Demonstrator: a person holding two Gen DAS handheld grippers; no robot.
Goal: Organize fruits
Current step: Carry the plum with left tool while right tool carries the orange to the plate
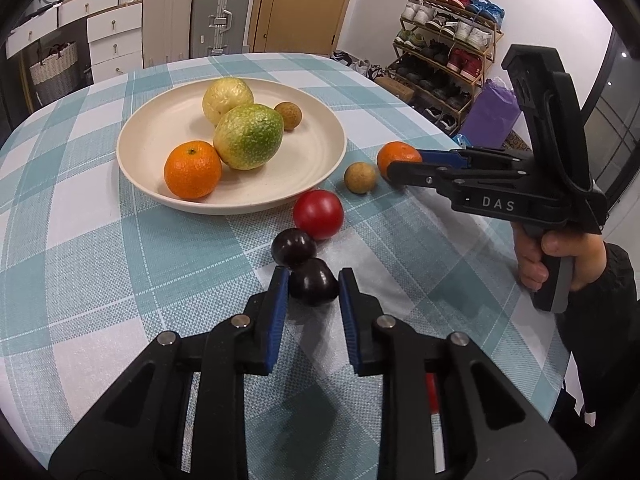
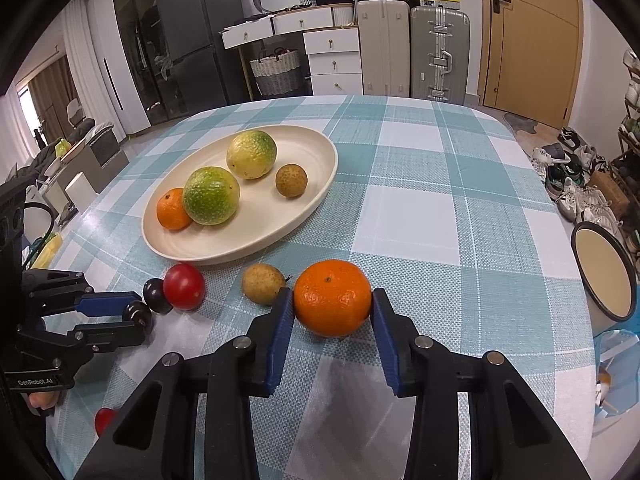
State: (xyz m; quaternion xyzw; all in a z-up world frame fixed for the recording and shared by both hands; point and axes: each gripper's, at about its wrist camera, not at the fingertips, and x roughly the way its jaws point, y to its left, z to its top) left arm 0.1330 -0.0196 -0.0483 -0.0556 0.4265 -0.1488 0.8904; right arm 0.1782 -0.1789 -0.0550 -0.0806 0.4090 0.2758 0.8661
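A cream plate (image 1: 320, 120) (image 2: 320, 152) holds an orange (image 1: 193, 175), two green-yellow fruits (image 1: 249, 136) and a small brown fruit (image 1: 287, 116). On the cloth lie a red tomato (image 1: 318, 214), a dark plum (image 1: 293, 247), a brown fruit (image 1: 360, 177) (image 2: 263, 283). My left gripper (image 1: 313, 284) (image 2: 138, 314) is closed around a second dark plum (image 1: 313, 287), pads touching it. My right gripper (image 2: 332, 300) (image 1: 394, 168) is closed around a loose orange (image 2: 333, 297) (image 1: 398, 156) that rests on the table.
The table wears a teal and white check cloth (image 2: 420, 184). Another small red fruit (image 2: 105, 419) lies near the table's front left. A round cream stool (image 2: 604, 268) stands right of the table. Suitcases, drawers and a shoe rack (image 1: 448, 52) line the walls.
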